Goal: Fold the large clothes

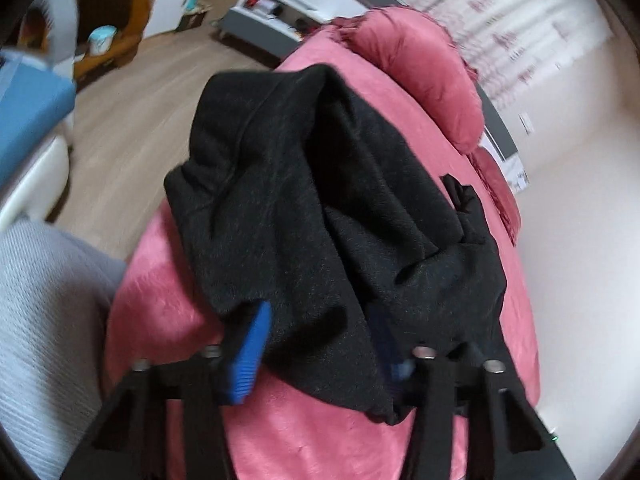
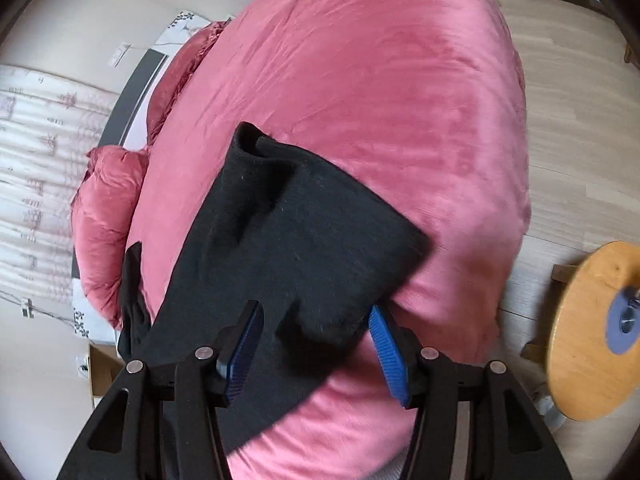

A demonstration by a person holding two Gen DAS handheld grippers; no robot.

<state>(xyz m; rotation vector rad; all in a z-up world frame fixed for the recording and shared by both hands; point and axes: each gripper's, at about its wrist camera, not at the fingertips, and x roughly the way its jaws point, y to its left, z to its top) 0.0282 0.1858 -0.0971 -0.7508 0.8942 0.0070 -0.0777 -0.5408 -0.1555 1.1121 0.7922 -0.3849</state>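
A dark charcoal knit garment (image 1: 320,200) lies crumpled in a heap on the pink bed cover (image 1: 168,308). My left gripper (image 1: 320,356) sits at the garment's near edge with its jaws apart. Cloth drapes between the blue pads and hides most of the right pad; the left pad (image 1: 248,356) is bare. In the right wrist view the same garment (image 2: 304,232) lies as a flatter folded slab on the pink bed cover (image 2: 380,100). My right gripper (image 2: 316,354) straddles its near edge, open, with both blue pads (image 2: 388,356) clear of the cloth.
Pink pillows (image 1: 420,64) (image 2: 104,208) lie at the head of the bed by a white wall. A round wooden stool (image 2: 592,332) stands on the wood floor beside the bed. Grey knit fabric (image 1: 40,320) and a blue surface (image 1: 28,112) are at the left.
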